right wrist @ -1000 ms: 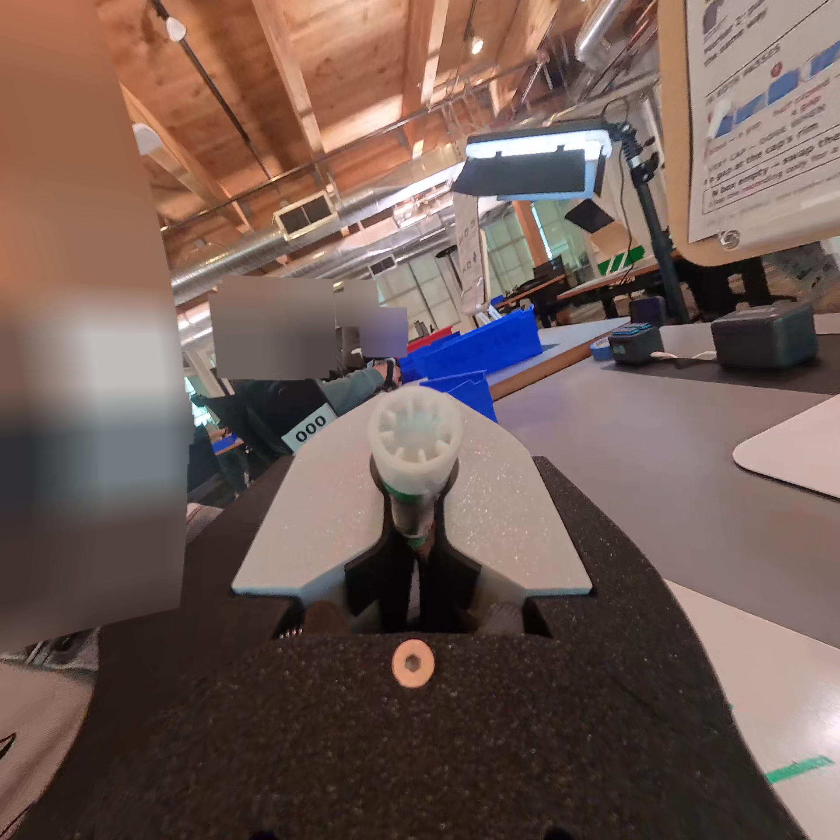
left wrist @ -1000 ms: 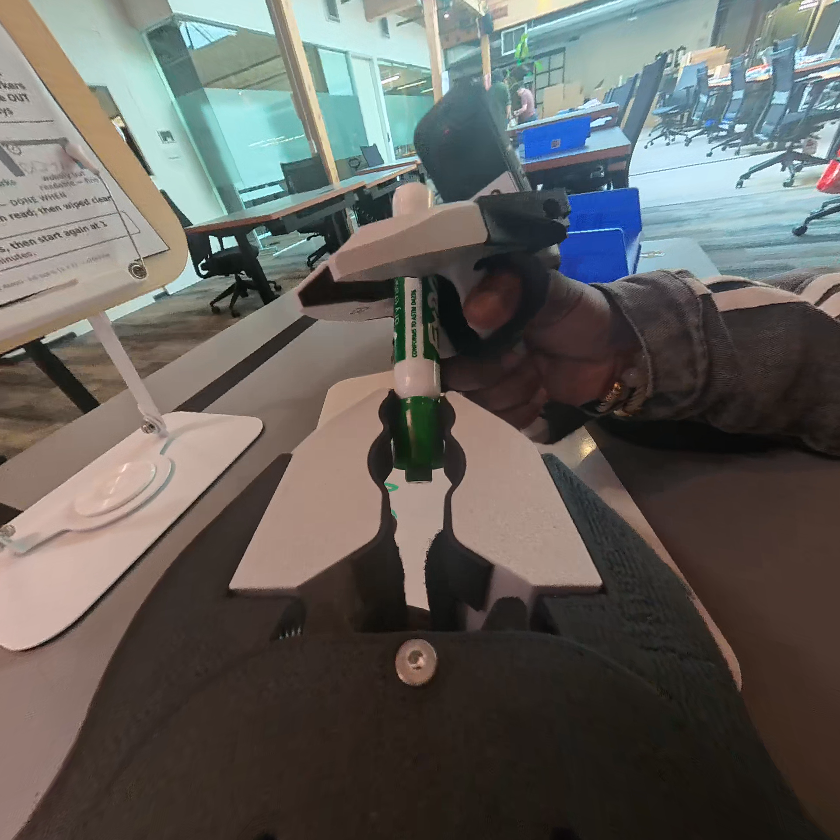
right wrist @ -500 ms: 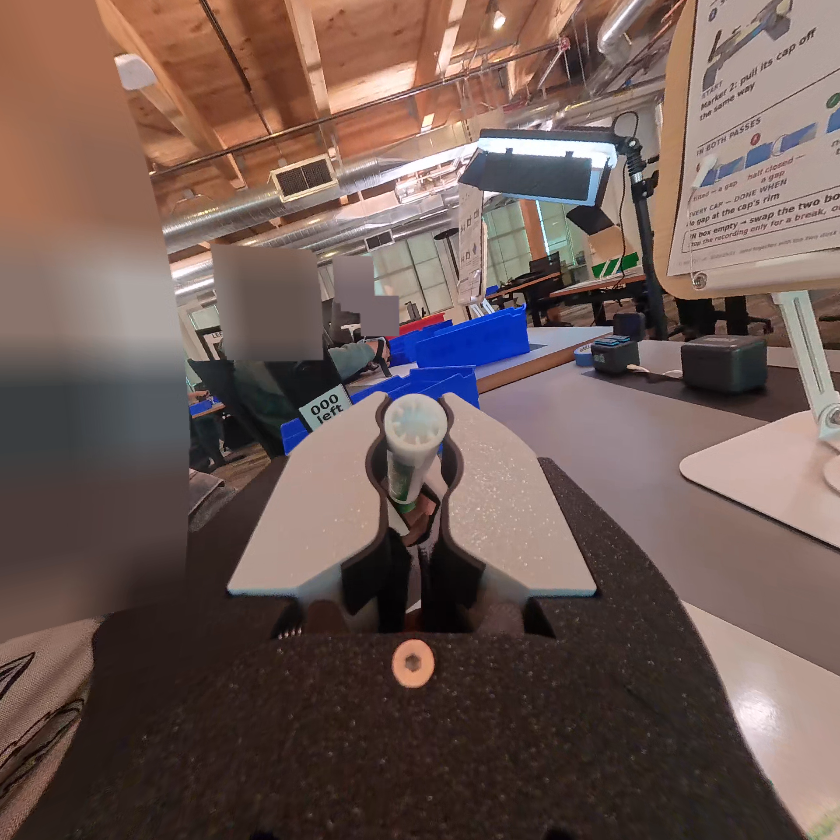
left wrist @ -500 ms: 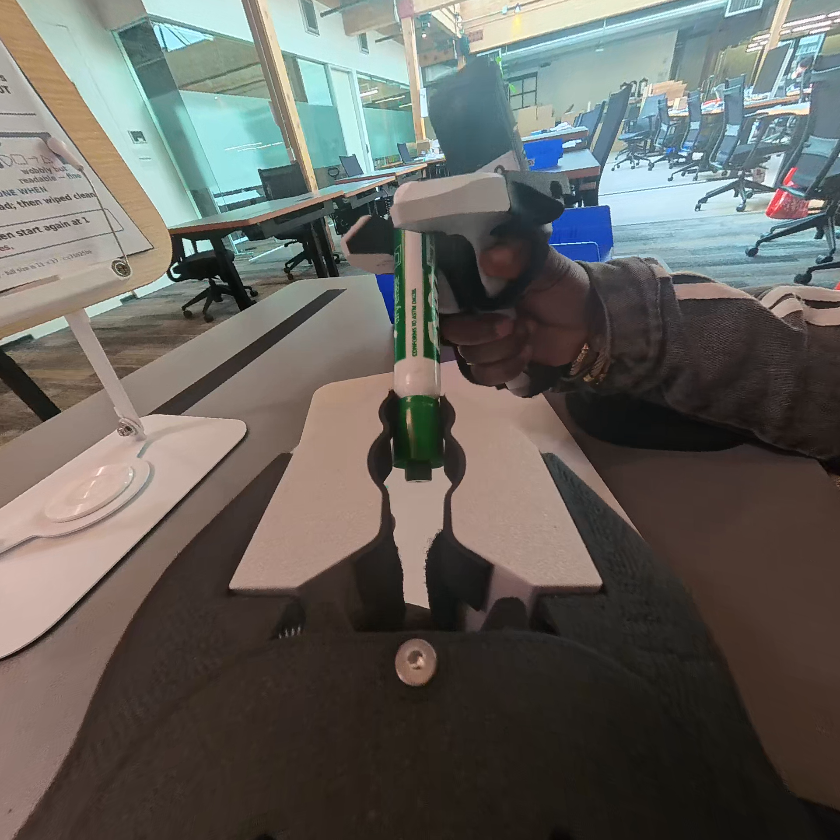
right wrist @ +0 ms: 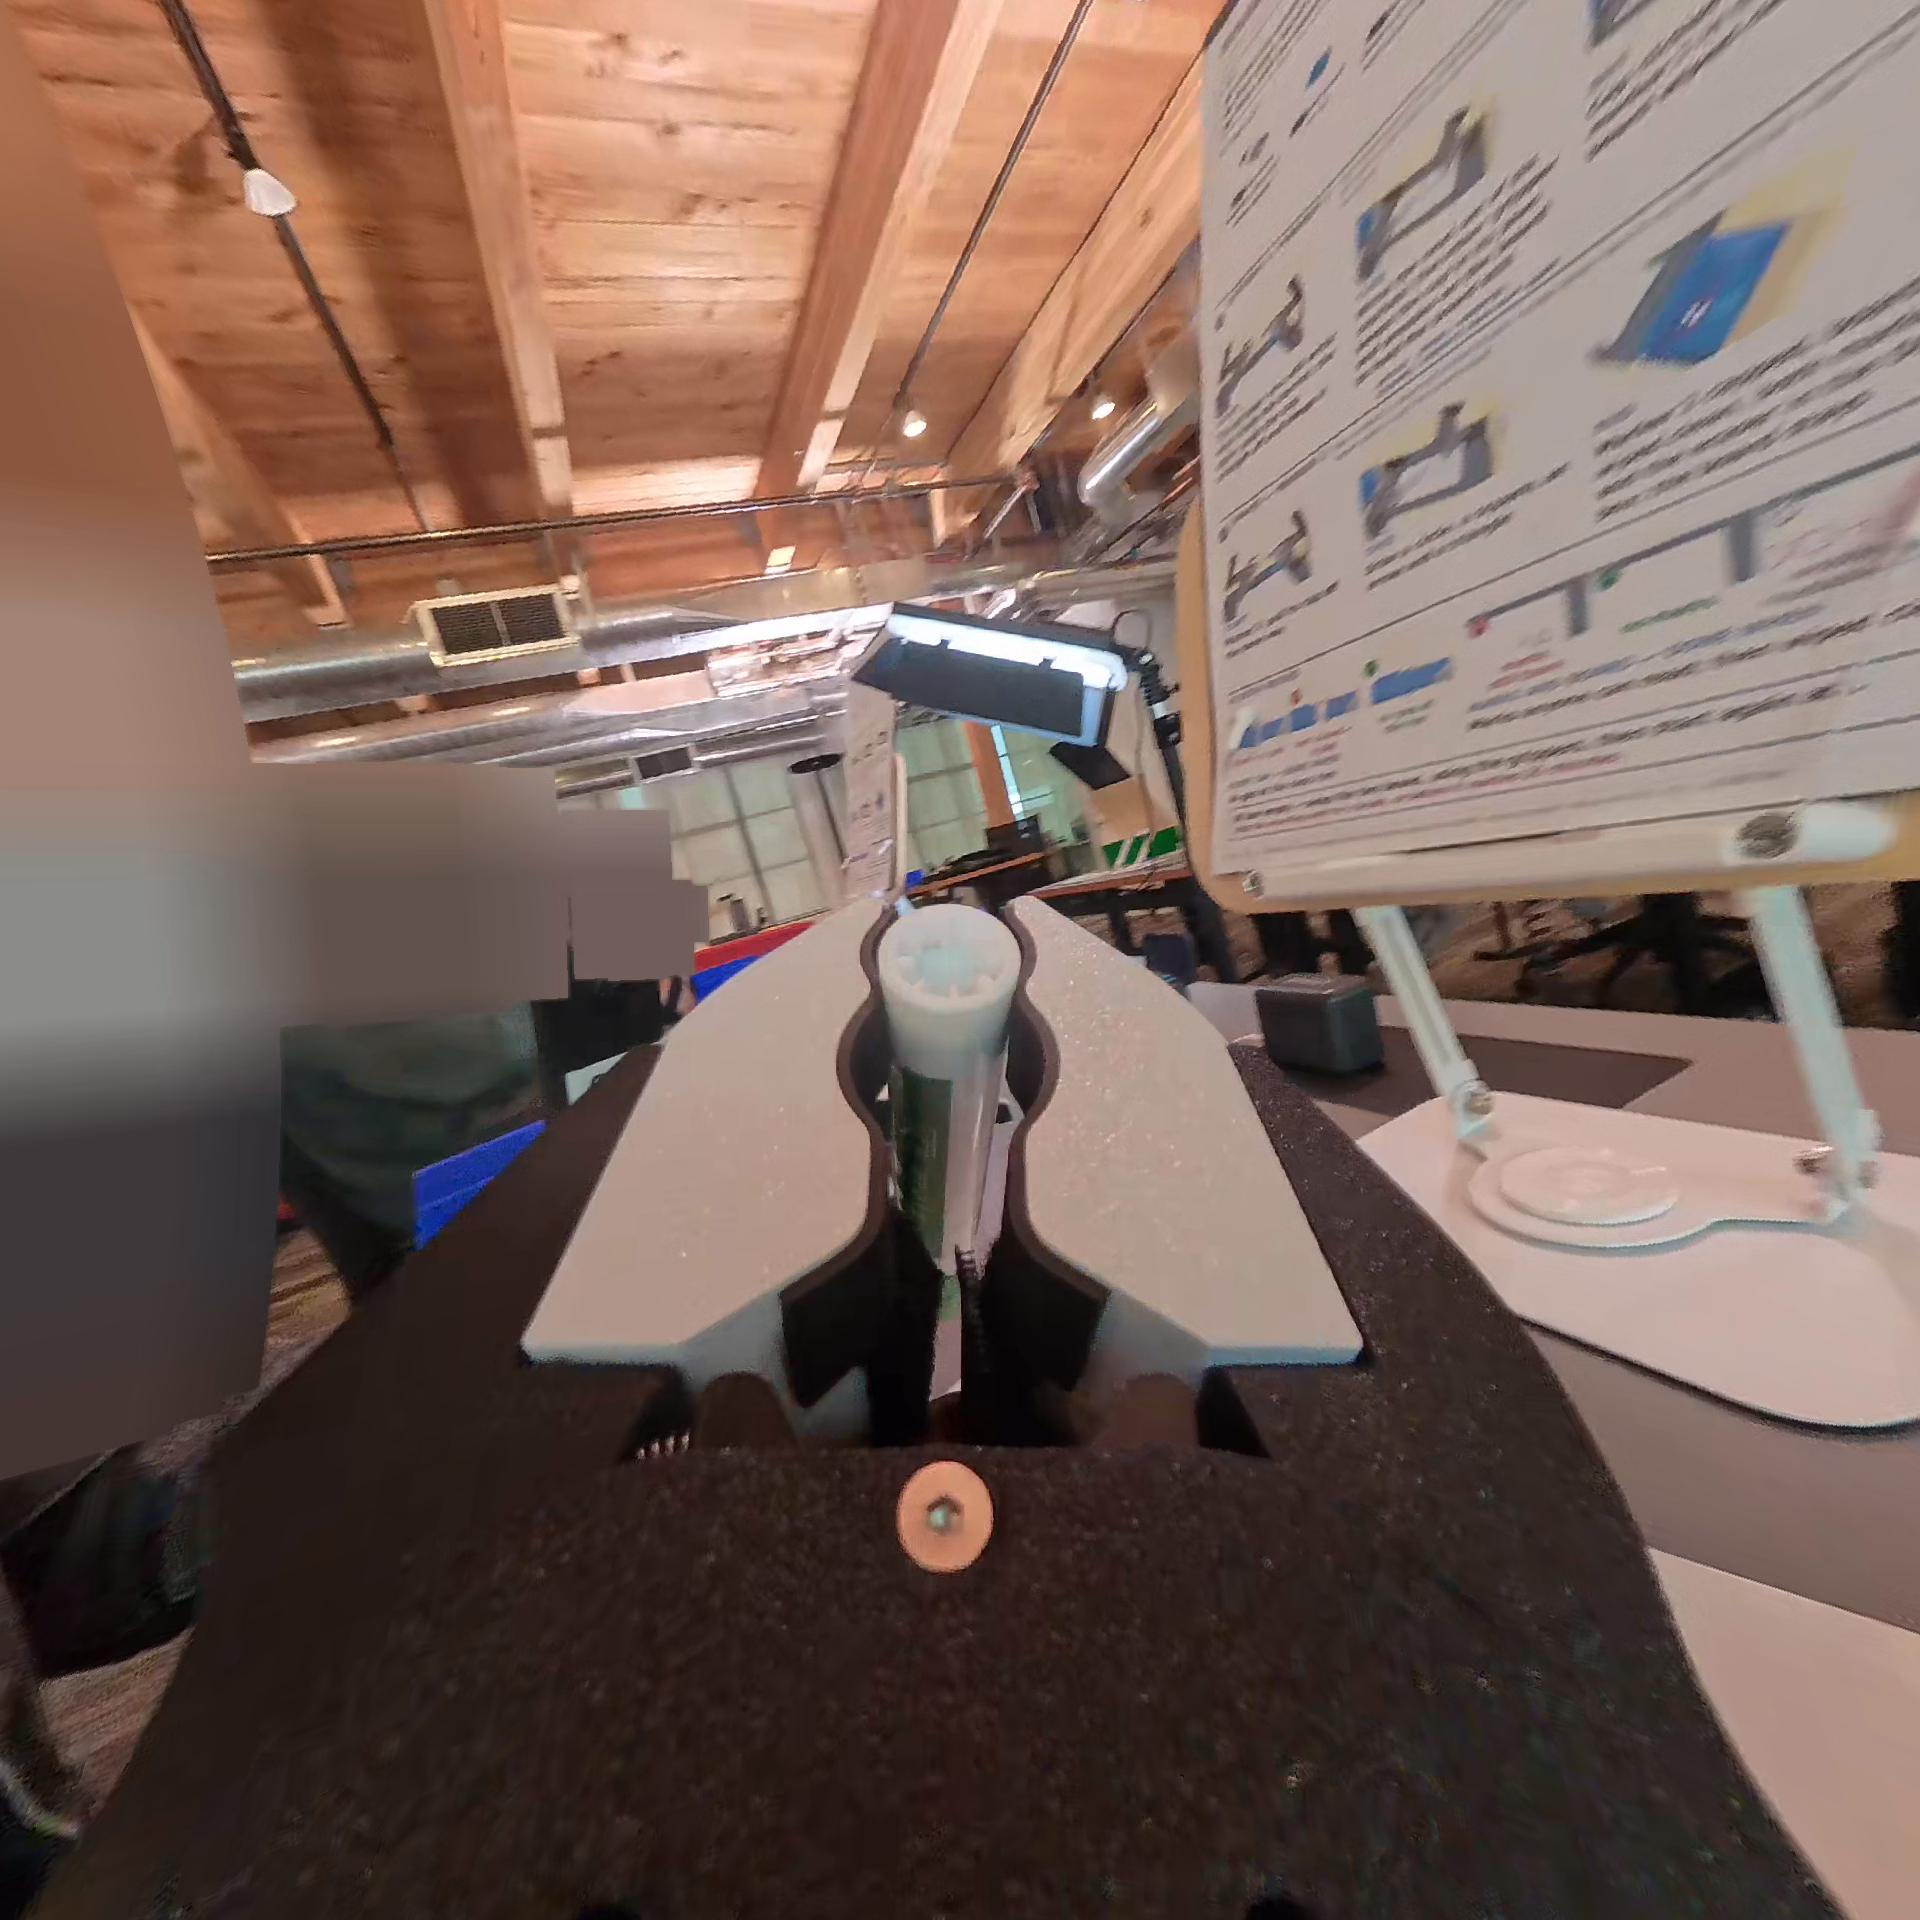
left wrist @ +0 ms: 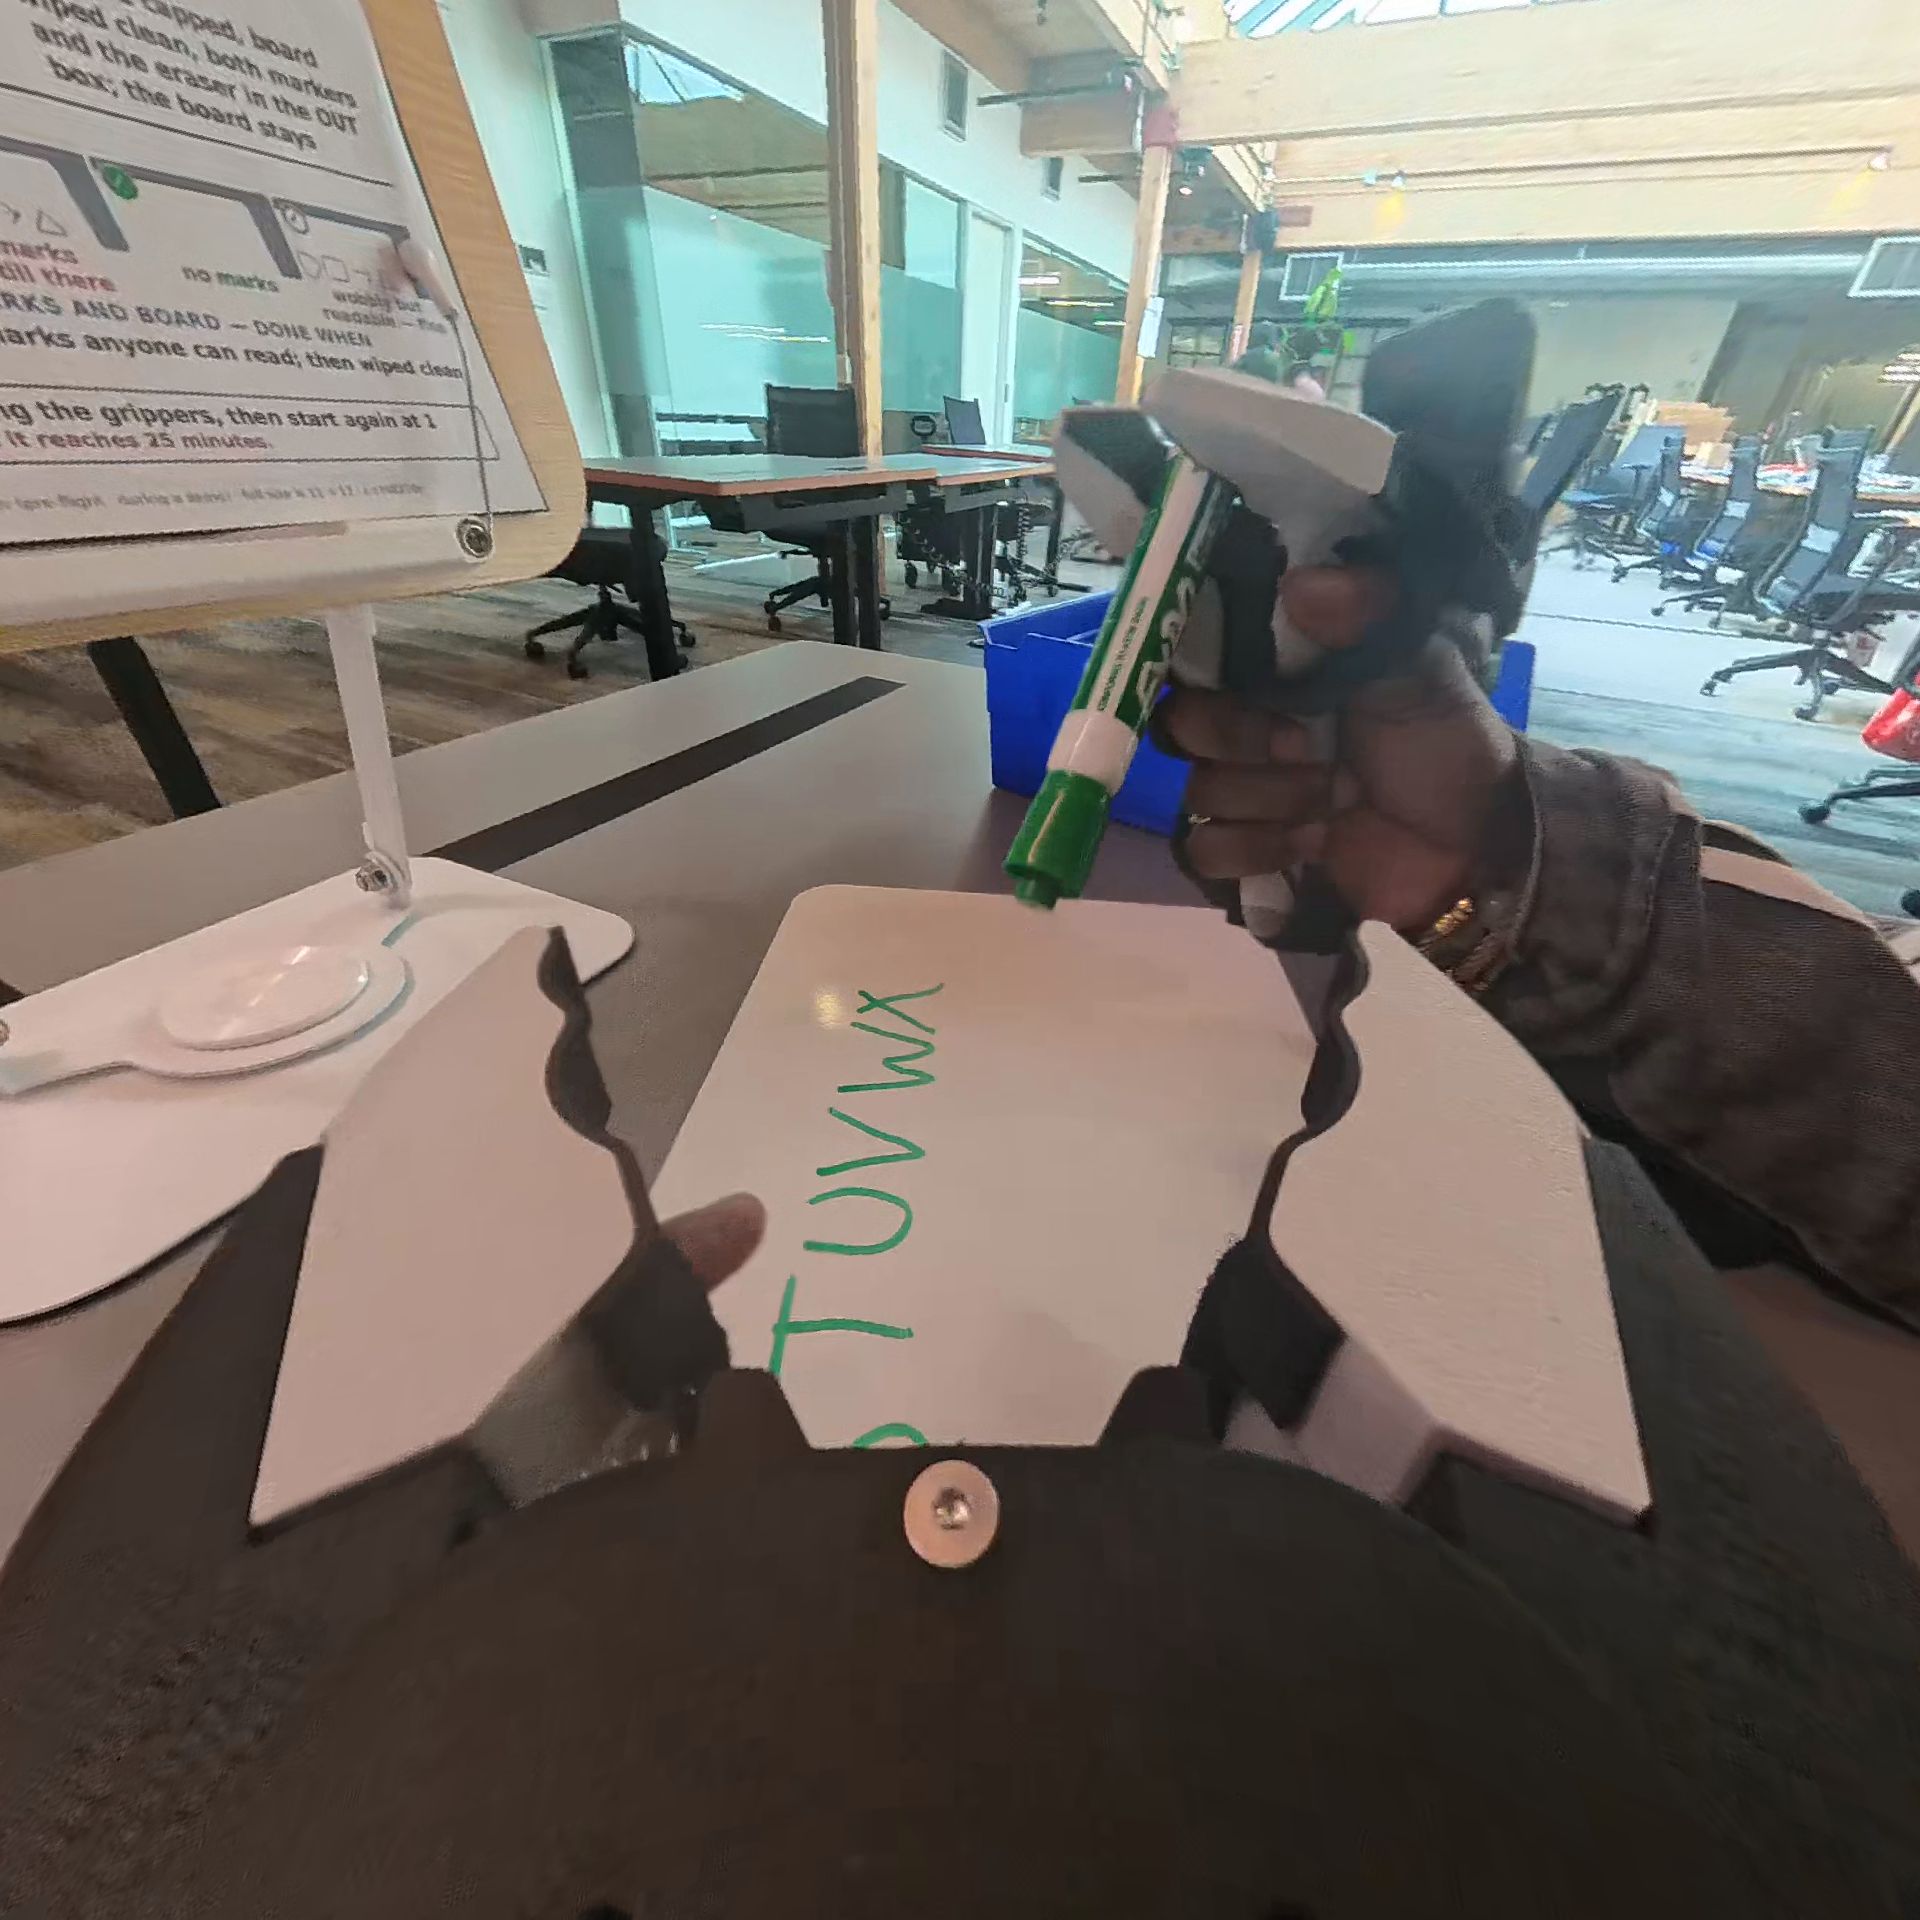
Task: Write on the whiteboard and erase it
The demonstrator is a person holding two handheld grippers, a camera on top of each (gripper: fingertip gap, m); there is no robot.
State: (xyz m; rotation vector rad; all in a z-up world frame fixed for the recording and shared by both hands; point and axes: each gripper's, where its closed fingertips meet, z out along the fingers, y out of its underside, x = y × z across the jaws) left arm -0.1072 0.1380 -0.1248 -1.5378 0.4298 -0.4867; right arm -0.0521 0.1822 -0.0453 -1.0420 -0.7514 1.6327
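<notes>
On the grey desk [left wrist: 665, 748] the whiteboard [left wrist: 1091, 1091] lies between the left gripper [left wrist: 940, 1122]'s wide-apart jaws; the right gripper [right wrist: 940, 997], clamped on the capped green marker [left wrist: 1127, 686], tilts it over the far edge.

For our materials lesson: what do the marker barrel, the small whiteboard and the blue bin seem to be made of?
Marker: probably smooth plastic, glossy white barrel with a green cap.
Whiteboard: a thin sheet with a glossy coated face; a ceiling light reflects in it. Its core cannot be told.
Blue bin: likely moulded plastic, uniform colour, dull sheen.
</notes>
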